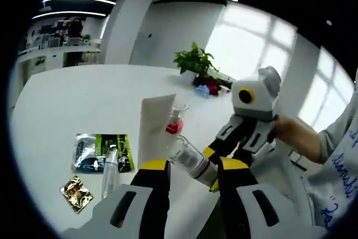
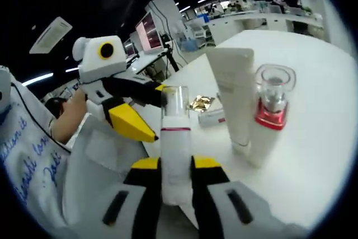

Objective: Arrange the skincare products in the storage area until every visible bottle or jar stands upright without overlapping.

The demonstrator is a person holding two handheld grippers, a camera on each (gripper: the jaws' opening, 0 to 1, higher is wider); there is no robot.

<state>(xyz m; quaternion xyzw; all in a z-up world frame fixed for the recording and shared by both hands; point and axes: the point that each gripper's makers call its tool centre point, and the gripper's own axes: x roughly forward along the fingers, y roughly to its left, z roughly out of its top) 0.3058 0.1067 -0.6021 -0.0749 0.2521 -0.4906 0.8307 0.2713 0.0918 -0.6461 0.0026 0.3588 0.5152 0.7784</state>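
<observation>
My right gripper [image 2: 177, 163] is shut on a white bottle with a clear cap [image 2: 174, 132], held above the white table's near edge. The same bottle [image 1: 190, 160] lies slanted between my left gripper's [image 1: 193, 164] wide-apart jaws, which stand open on either side of its cap end. The right gripper [image 1: 210, 167] reaches in from the right. The left gripper [image 2: 159, 110] comes in from the left beside the cap. A tall white tube [image 2: 232, 93] [image 1: 156, 127] stands upright. Next to it stands a clear-capped bottle with a red collar [image 2: 271, 116] [image 1: 176, 118].
On the table [image 1: 84, 99] lie a green-and-black sachet [image 1: 103, 152], a gold sachet [image 1: 76, 193] [image 2: 201, 103] and a small clear tube [image 1: 110, 169] on its side. A potted plant [image 1: 196, 60] stands at the far edge. A person's hand [image 1: 291, 132] holds the right gripper.
</observation>
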